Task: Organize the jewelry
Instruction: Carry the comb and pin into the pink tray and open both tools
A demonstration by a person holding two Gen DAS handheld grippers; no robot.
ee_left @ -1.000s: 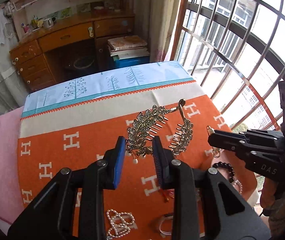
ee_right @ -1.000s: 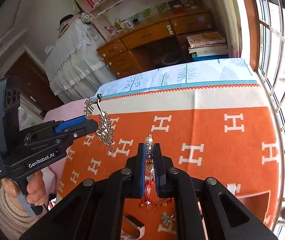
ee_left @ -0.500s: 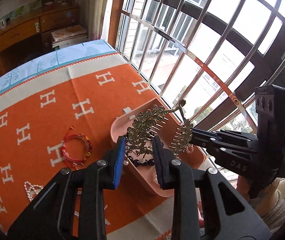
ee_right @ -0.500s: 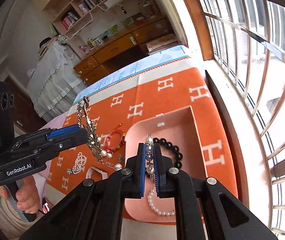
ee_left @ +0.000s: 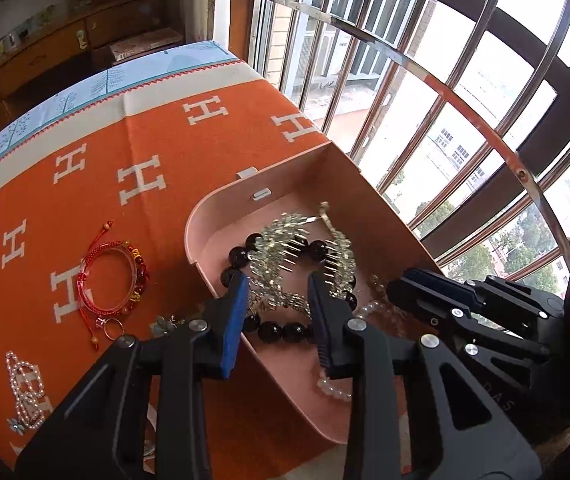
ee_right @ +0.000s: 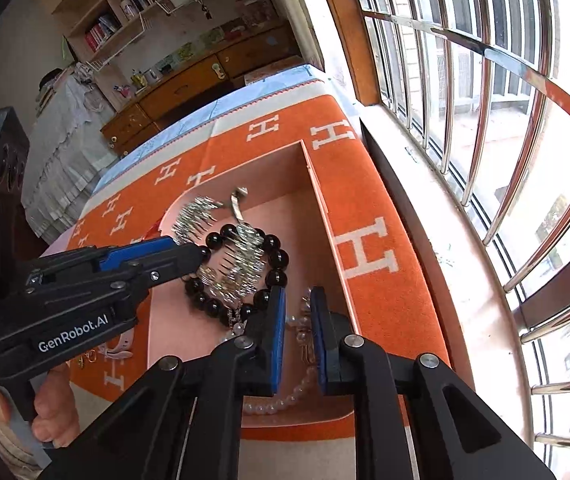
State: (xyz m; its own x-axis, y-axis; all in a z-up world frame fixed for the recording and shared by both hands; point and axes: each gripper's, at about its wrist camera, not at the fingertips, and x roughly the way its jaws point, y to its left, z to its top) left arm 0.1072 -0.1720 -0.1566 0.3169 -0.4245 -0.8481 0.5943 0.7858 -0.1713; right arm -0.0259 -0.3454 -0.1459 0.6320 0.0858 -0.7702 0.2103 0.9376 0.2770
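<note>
- An orange cloth (ee_left: 157, 136) patterned with white H letters covers the counter beside a barred window (ee_left: 437, 80).
- A pink tray (ee_right: 317, 200) sits at the cloth's window edge, at 3 o'clock in the left wrist view.
- The left tool (ee_left: 277, 300) hangs over the tray, jaws opening; a silver leaf hair comb (ee_left: 297, 248), blurred, lies free just beyond them on a black bead bracelet (ee_right: 273, 256).
- The right tool (ee_right: 298, 320), jaws opening and gripping nothing, stands over a pearl strand (ee_right: 285, 400) at 6 o'clock in the tray.
- A red cord bracelet (ee_left: 113, 280) lies on the cloth at 9 o'clock of the tray.
</note>
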